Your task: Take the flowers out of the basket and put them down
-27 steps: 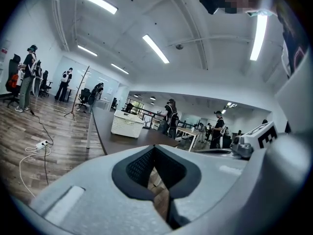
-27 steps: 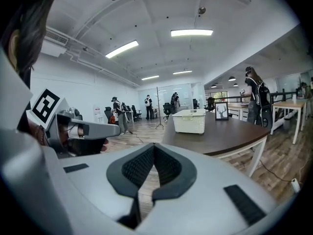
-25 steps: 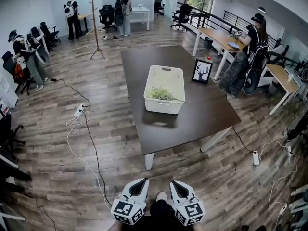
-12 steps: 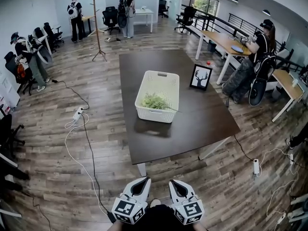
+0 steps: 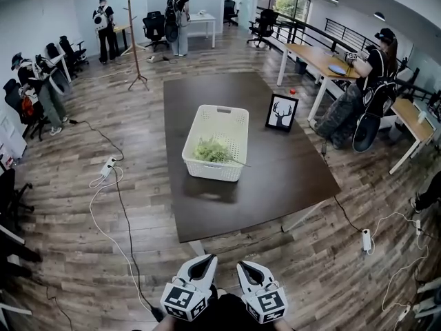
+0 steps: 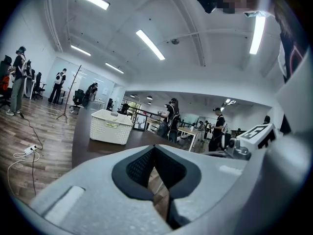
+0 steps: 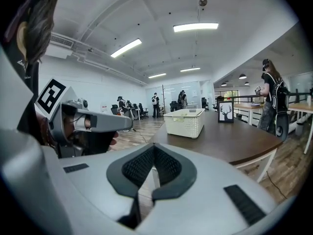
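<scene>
A white slotted basket (image 5: pixel 216 142) stands in the middle of a dark brown table (image 5: pixel 275 178). A bunch of green flowers (image 5: pixel 211 152) lies inside it at the near end. Both grippers hang low at the bottom of the head view, over the wooden floor and well short of the table's near edge. My left gripper (image 5: pixel 207 259) is shut with nothing in it, and my right gripper (image 5: pixel 242 265) is the same. The left gripper (image 6: pixel 154 148) sees the basket (image 6: pixel 111 127) far ahead on the table. From the right gripper (image 7: pixel 153 147), the basket (image 7: pixel 184 121) shows beyond the table's near edge.
A framed deer picture (image 5: pixel 281 113) stands on the table right of the basket. A cable with a power strip (image 5: pixel 105 169) runs over the floor at the left, another power strip (image 5: pixel 366 240) lies at the right. A coat stand (image 5: pixel 132 36) and several people at desks surround the table.
The table and basket have drawn nearer and slid left in the head view as the person steps forward. Both grippers stay low and shut.
</scene>
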